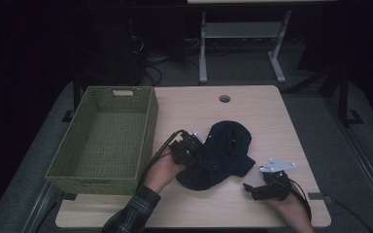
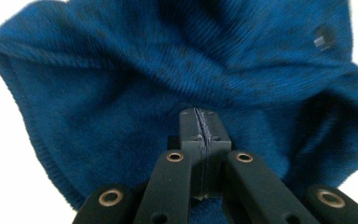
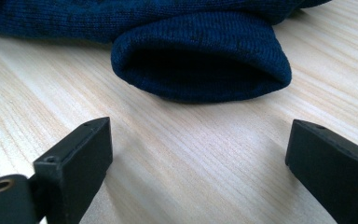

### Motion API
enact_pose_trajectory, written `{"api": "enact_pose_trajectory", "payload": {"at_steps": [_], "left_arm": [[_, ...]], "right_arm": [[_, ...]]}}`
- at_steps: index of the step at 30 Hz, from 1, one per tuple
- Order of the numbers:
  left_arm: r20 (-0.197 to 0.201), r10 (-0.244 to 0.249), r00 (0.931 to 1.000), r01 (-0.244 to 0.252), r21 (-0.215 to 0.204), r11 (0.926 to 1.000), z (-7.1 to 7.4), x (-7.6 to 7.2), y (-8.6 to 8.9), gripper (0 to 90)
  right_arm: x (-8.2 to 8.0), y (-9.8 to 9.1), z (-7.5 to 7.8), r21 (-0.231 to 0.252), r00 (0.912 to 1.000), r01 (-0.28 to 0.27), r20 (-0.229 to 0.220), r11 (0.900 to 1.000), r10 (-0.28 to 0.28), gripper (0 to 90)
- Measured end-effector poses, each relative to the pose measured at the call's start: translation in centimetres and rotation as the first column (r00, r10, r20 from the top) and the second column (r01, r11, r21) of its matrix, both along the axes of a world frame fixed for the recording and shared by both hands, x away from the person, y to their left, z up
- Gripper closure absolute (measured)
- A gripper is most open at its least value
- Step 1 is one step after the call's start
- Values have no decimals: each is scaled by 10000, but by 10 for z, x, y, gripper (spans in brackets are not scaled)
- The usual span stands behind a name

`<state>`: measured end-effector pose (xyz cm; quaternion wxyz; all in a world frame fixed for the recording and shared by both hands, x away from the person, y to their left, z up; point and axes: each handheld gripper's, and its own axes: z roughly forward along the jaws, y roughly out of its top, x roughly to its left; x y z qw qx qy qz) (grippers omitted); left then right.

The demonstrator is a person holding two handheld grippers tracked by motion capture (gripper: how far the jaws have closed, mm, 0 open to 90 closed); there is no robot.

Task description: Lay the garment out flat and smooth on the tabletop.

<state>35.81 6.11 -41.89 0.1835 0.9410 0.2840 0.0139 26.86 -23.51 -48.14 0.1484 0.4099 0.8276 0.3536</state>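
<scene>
A dark blue knit garment (image 1: 226, 145) lies crumpled on the middle of the wooden table (image 1: 267, 111). My left gripper (image 1: 194, 154) is at its left edge. In the left gripper view the jaws are pressed together, and the folds of the garment (image 2: 168, 56) run in to their tips, so a pinch of cloth sits between them. My right gripper (image 1: 251, 190) rests near the front edge, right of the garment. Its jaws stand wide apart (image 3: 200, 149) over bare wood, with nothing between them. A rolled open end of the garment (image 3: 200, 60) lies a short way in front of them.
A green woven basket (image 1: 148, 126) with nothing in it stands at the table's left edge, close beside my left hand. A round cable hole (image 1: 224, 98) is at the back of the table. Beyond it, on the floor, stand a desk frame (image 1: 203, 53) and cables.
</scene>
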Motion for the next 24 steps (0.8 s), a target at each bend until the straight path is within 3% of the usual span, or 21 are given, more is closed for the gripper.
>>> {"api": "enact_pose_trajectory", "payload": {"at_steps": [6,14,22,24], "left_arm": [[-387,-73,9992,74,25,10000,-21,1,1,897],[-576,-413,9975,390,-399,9984,-22,-13,-3,897],[-593,-984,9934,941,-717,9930,-23,-33,-13,890],[-382,-1008,9942,979,-722,9926,-21,-37,-12,861]], "right_arm": [[0,-1,1,-82,10000,-31,-42,10000,30,66],[-1,-6,4,-365,9999,34,106,9993,-30,67],[-4,-15,12,-52,9993,89,368,9999,-87,72],[-5,-18,15,11,9991,-17,431,10000,17,124]]}}
